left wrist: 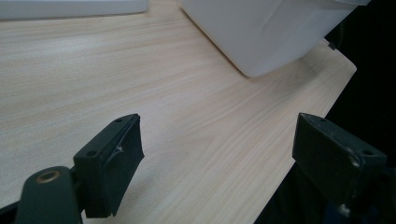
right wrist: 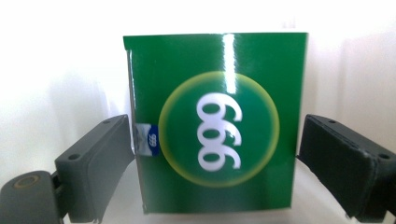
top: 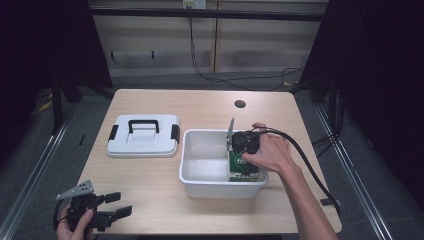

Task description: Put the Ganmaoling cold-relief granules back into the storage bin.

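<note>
green box going into the white bin

our right gripper [right wrist: 215, 154] brackets the green box [right wrist: 217, 121] at the white bin's [top: 220, 189] right end, jaws at its sides, grip uncertain; our left gripper [top: 102, 210] waits wide open, empty, leaving the lid [top: 143, 135] aside.

Probably a lab recording booth: a lone wooden table [top: 165, 200] ringed by black curtains [top: 45, 45] (metal framing [top: 205, 12] overhead), cables [top: 200, 70] trailing on grey floor [top: 30, 170].

In the high view the person's hand and right tool [top: 246, 145] cover most of the green cardboard box with the white "666" [top: 236, 162]. The small blue label [right wrist: 150, 138] on its edge is too blurred to read.
</note>
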